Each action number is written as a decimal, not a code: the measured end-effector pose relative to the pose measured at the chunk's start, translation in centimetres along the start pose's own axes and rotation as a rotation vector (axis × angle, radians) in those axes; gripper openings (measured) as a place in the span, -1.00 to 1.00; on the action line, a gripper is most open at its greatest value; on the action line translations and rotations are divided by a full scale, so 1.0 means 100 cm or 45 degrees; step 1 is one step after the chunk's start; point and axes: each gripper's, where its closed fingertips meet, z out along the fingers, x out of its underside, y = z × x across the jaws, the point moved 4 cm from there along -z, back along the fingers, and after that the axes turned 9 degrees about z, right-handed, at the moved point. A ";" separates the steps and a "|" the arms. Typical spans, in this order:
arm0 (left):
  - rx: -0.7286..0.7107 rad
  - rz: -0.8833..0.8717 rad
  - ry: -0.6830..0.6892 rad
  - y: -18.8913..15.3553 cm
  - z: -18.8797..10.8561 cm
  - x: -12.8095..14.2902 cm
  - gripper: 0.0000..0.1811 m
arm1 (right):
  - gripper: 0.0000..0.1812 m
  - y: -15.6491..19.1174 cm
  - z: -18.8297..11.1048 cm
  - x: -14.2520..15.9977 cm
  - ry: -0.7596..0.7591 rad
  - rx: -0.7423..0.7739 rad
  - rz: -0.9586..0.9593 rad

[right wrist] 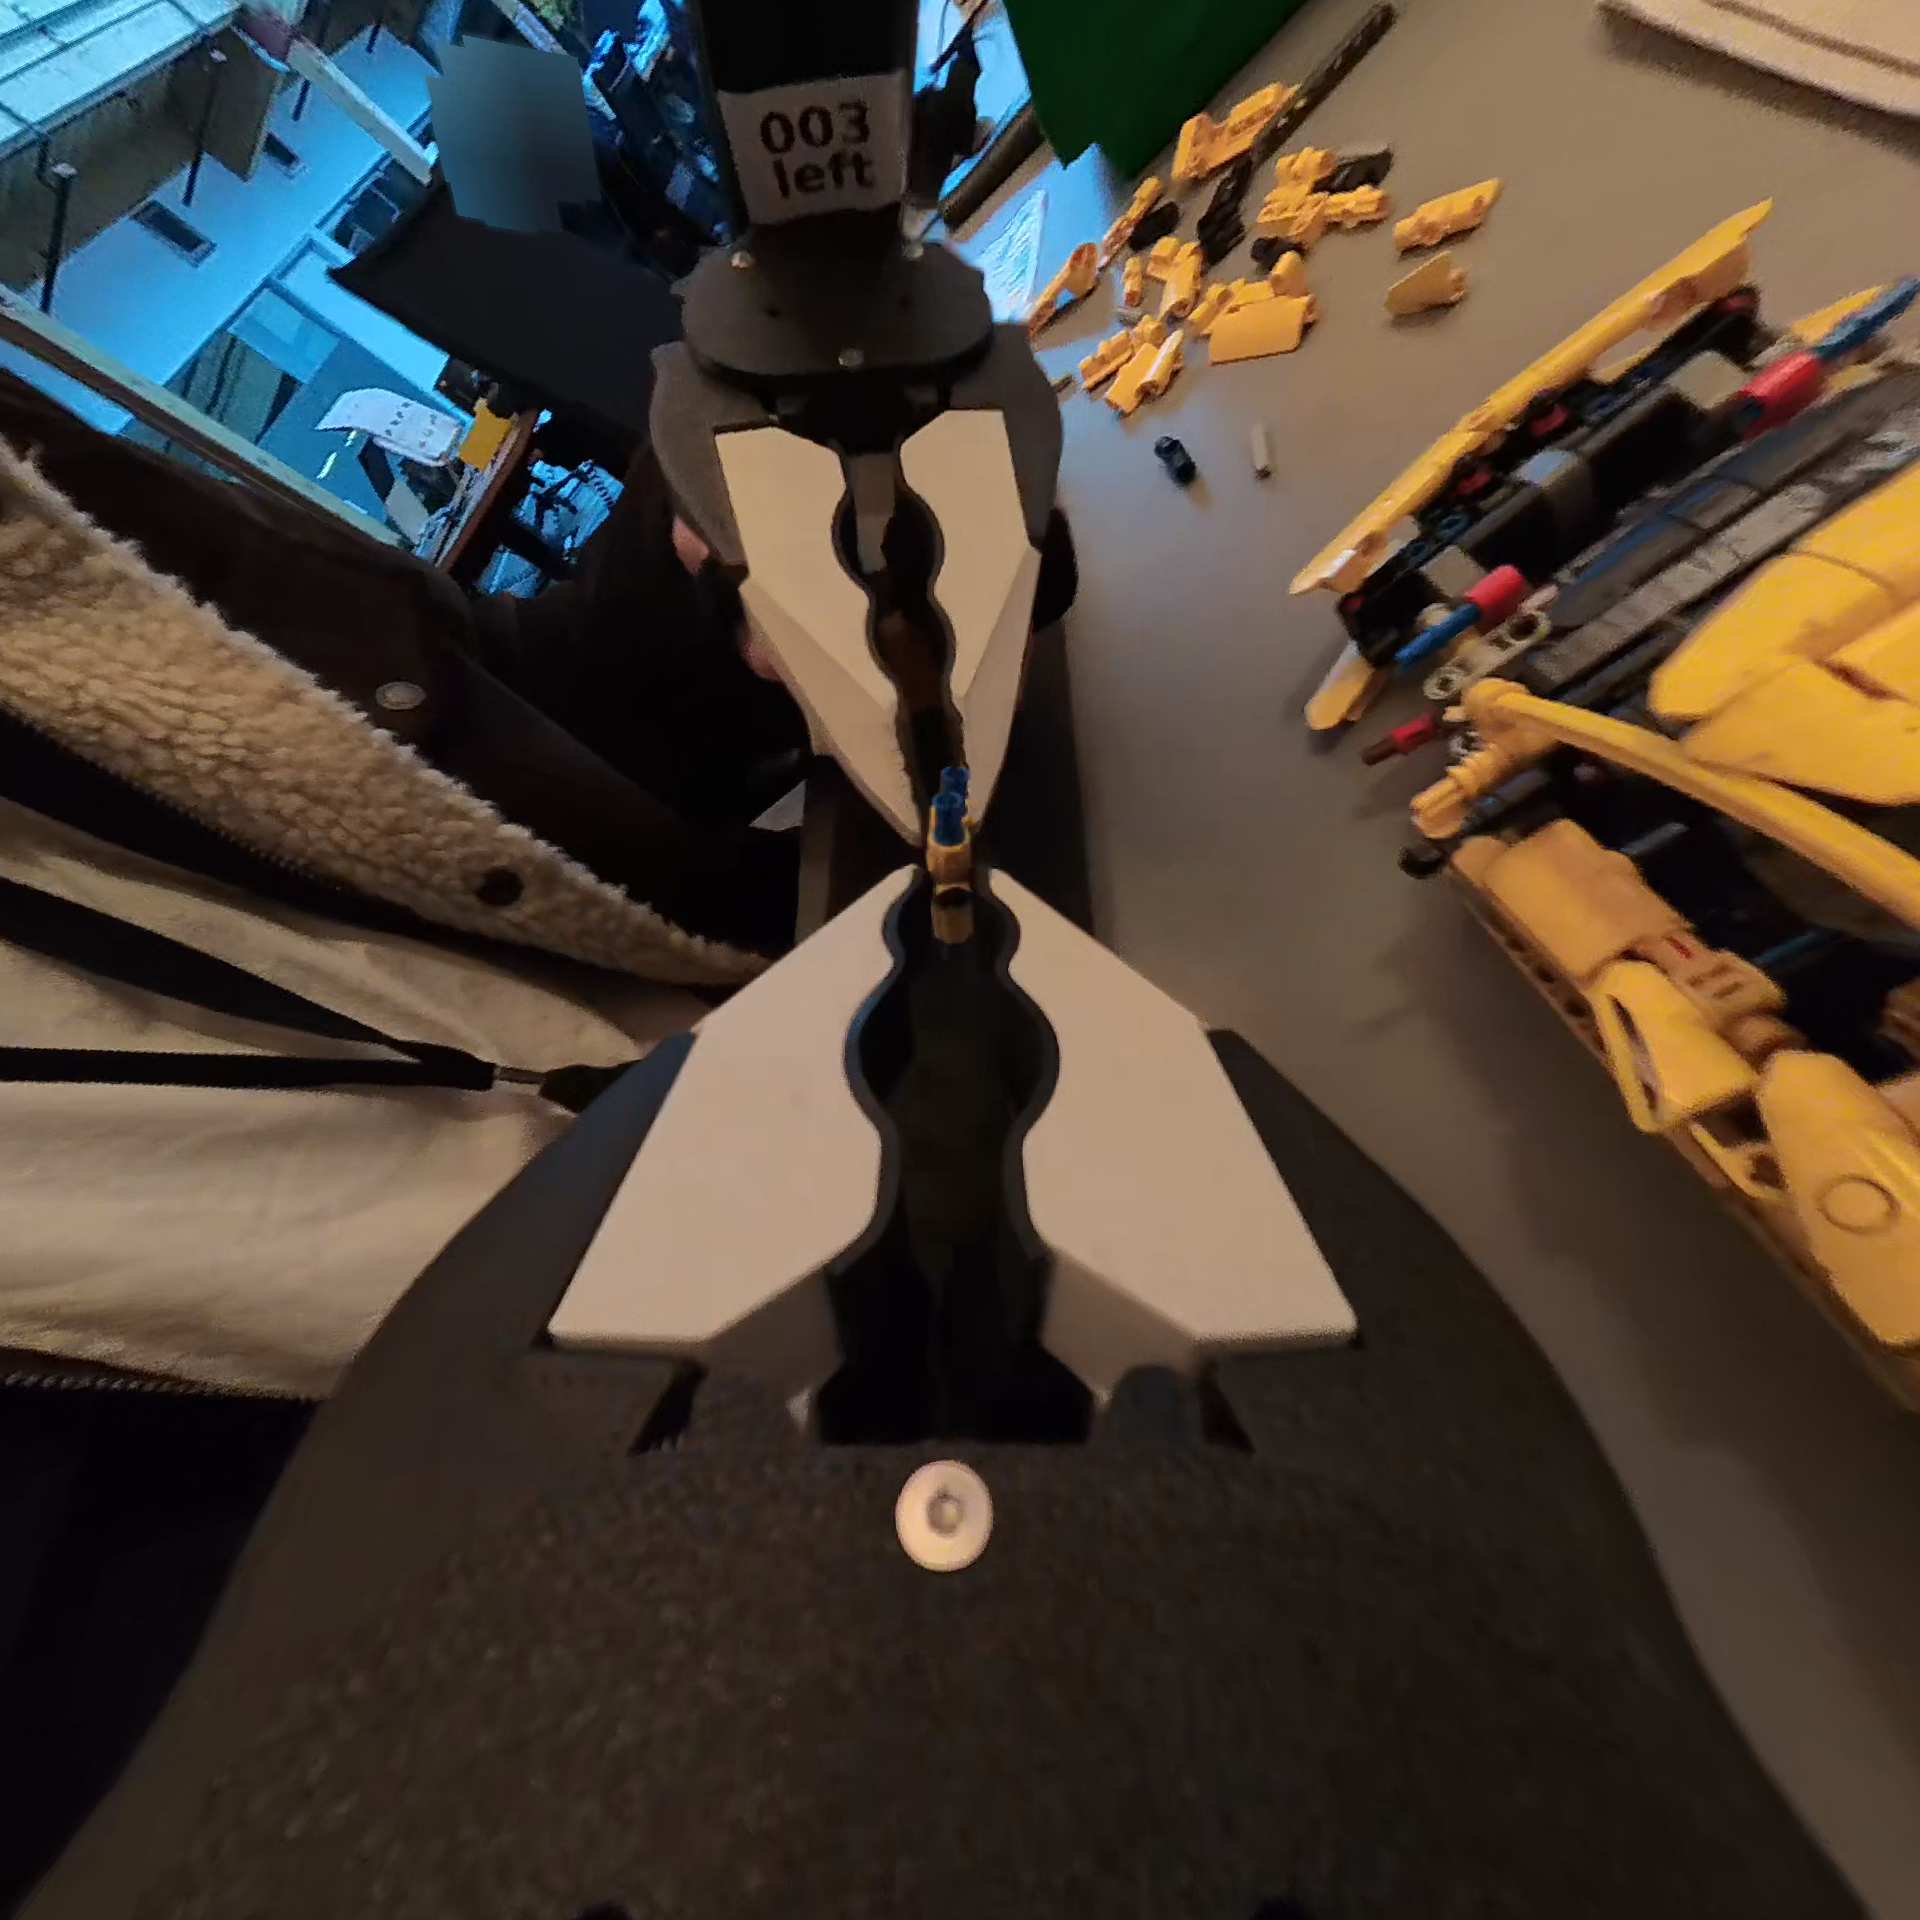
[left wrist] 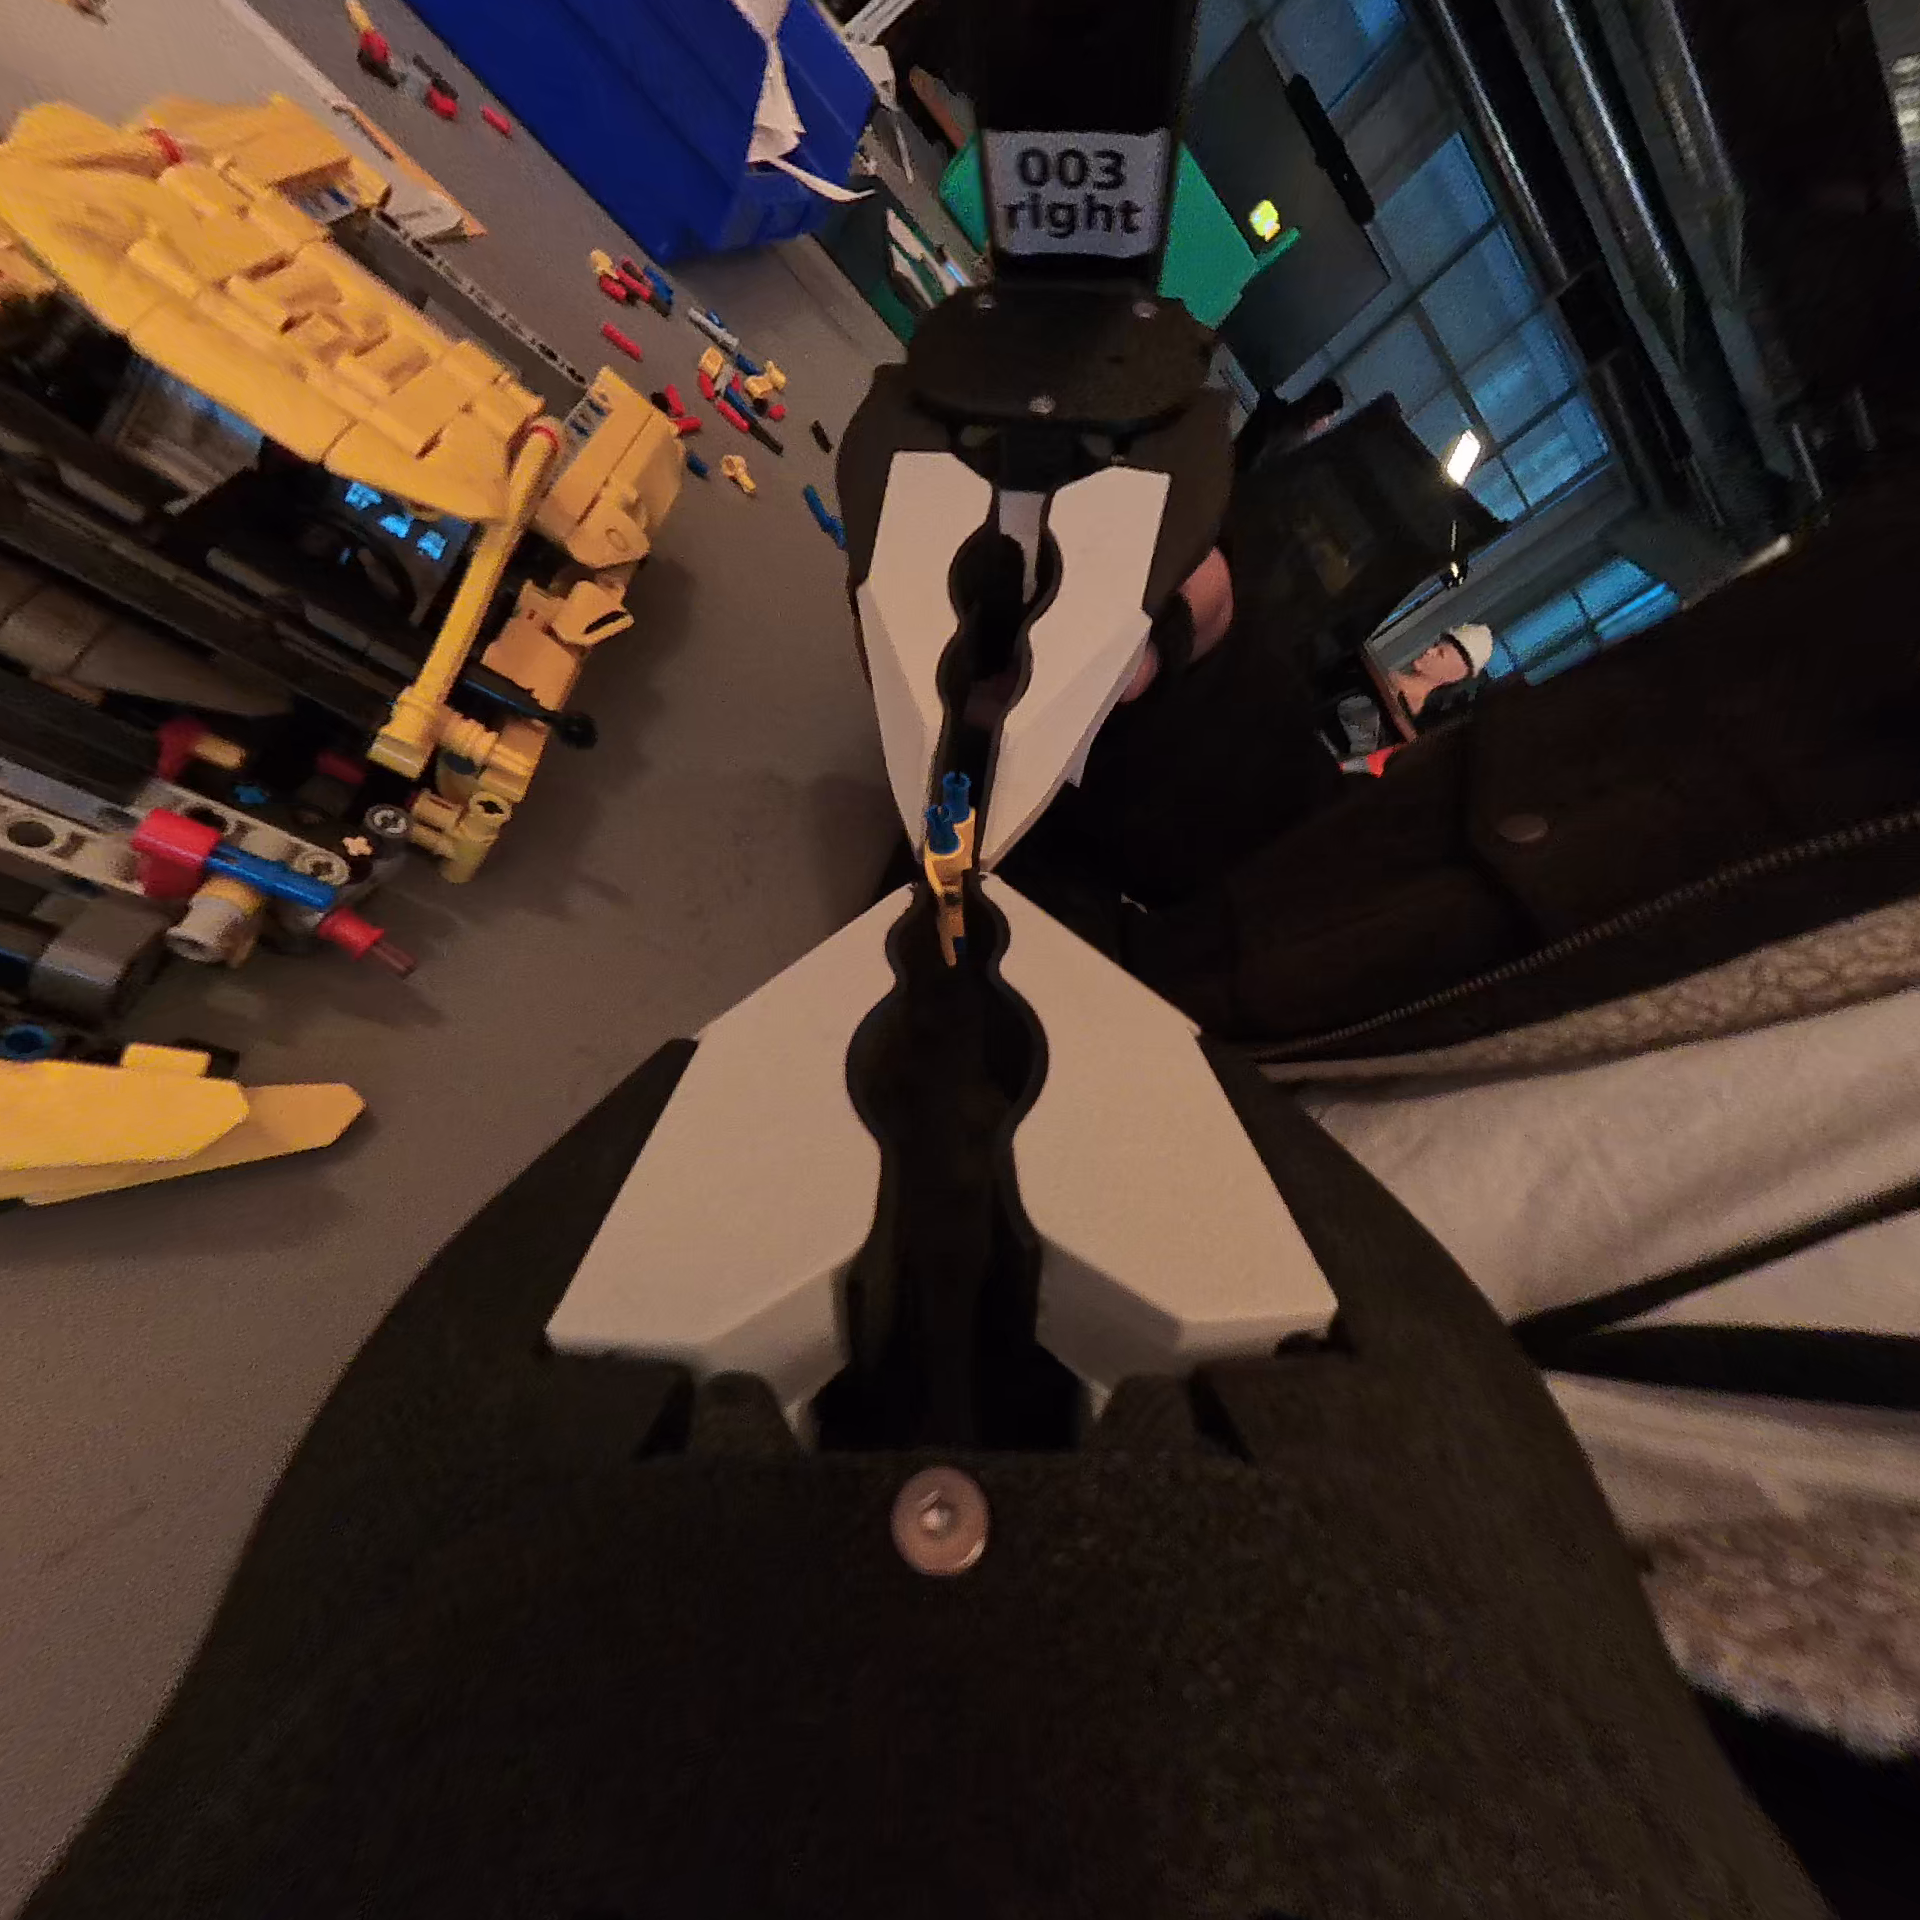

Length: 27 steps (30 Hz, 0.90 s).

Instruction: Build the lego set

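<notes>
My left gripper (left wrist: 951, 906) and my right gripper (left wrist: 952, 831) meet tip to tip in the air above the grey table (left wrist: 686, 852). Between them is a small yellow connector (left wrist: 948, 871) with blue pins (left wrist: 948, 805) stuck in it. Both grippers are shut on this small assembly, one from each end. The right wrist view shows the same: my right gripper (right wrist: 948, 906), the left gripper (right wrist: 952, 823), the yellow connector (right wrist: 948, 860) and the blue pins (right wrist: 950, 802). The large yellow lego vehicle model (left wrist: 312, 353) lies on the table to the side; it also shows in the right wrist view (right wrist: 1683, 852).
Loose red, blue and yellow pieces (left wrist: 707, 364) lie beyond the model, near a blue bin (left wrist: 665, 114). Yellow panels (right wrist: 1226, 291) lie scattered near a green box (right wrist: 1122, 73). A loose yellow panel (left wrist: 156, 1132) lies near the table edge. A person's fleece-lined jacket (right wrist: 260, 727) is close behind the grippers. The grippers are tip to tip, or close to it.
</notes>
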 end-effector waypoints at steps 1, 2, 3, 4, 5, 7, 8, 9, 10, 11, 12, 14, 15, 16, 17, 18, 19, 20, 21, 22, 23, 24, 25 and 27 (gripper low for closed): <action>-0.008 -0.046 -0.008 0.003 0.003 0.000 -0.94 | -0.93 -0.004 -0.003 -0.001 -0.027 0.024 0.007; -0.023 -0.105 -0.023 0.007 0.006 0.000 -0.95 | -0.92 -0.009 -0.007 -0.002 -0.067 0.047 0.018; -0.046 -0.181 -0.040 0.012 0.010 0.000 -0.95 | -0.92 -0.014 -0.011 -0.002 -0.102 0.075 0.033; -0.087 -0.273 -0.052 0.019 0.013 0.002 -0.96 | -0.91 -0.020 -0.015 0.000 -0.132 0.114 0.042; -0.139 -0.352 -0.065 0.027 0.017 0.006 -0.96 | -0.86 -0.025 -0.019 0.002 -0.165 0.150 0.047; -0.197 -0.491 -0.080 0.038 0.025 0.012 -0.96 | -0.77 -0.035 -0.031 0.006 -0.249 0.276 0.024; -0.198 -0.520 -0.067 0.038 0.029 0.013 -0.96 | -0.74 -0.042 -0.037 0.008 -0.272 0.389 -0.022; -0.227 -0.522 -0.043 0.040 0.031 0.014 -0.96 | -0.74 -0.047 -0.043 0.010 -0.295 0.493 -0.087; -0.268 -0.516 -0.004 0.043 0.033 0.017 -0.96 | -0.74 -0.049 -0.050 0.010 -0.348 0.582 -0.156; -0.289 -0.521 0.040 0.045 0.035 0.021 -0.96 | -0.74 -0.050 -0.057 0.007 -0.431 0.650 -0.218; -0.294 -0.530 0.076 0.045 0.038 0.024 -0.96 | -0.75 -0.051 -0.064 0.005 -0.525 0.695 -0.261; -0.330 -0.518 0.130 0.045 0.040 0.028 -0.96 | -0.75 -0.051 -0.075 0.001 -0.617 0.733 -0.249; -0.342 -0.512 0.156 0.046 0.042 0.030 -0.96 | -0.75 -0.049 -0.080 -0.001 -0.647 0.721 -0.238; -0.350 -0.509 0.182 0.046 0.043 0.032 -0.96 | -0.77 -0.047 -0.083 -0.003 -0.690 0.696 -0.236; -0.356 -0.506 0.201 0.046 0.045 0.033 -0.96 | -0.77 -0.047 -0.085 -0.003 -0.710 0.678 -0.223; -0.367 -0.503 0.213 0.047 0.046 0.034 -0.96 | -0.76 -0.048 -0.085 -0.002 -0.702 0.667 -0.198; -0.384 -0.501 0.223 0.048 0.046 0.034 -0.96 | -0.76 -0.049 -0.084 -0.001 -0.694 0.655 -0.182; -0.398 -0.500 0.235 0.050 0.047 0.035 -0.95 | -0.76 -0.048 -0.084 -0.001 -0.692 0.642 -0.181; -0.406 -0.503 0.245 0.051 0.047 0.036 -0.95 | -0.77 -0.048 -0.083 -0.001 -0.690 0.636 -0.185; -0.409 -0.509 0.253 0.051 0.048 0.037 -0.95 | -0.77 -0.047 -0.082 -0.001 -0.684 0.635 -0.191; -0.411 -0.514 0.258 0.052 0.048 0.037 -0.95 | -0.77 -0.047 -0.081 -0.001 -0.676 0.633 -0.197; -0.417 -0.518 0.258 0.052 0.047 0.037 -0.95 | -0.77 -0.046 -0.080 -0.001 -0.670 0.630 -0.201; -0.423 -0.517 0.254 0.052 0.047 0.037 -0.95 | -0.77 -0.046 -0.080 0.000 -0.666 0.628 -0.203; -0.438 -0.512 0.244 0.053 0.045 0.037 -0.94 | -0.77 -0.047 -0.079 0.000 -0.658 0.621 -0.195</action>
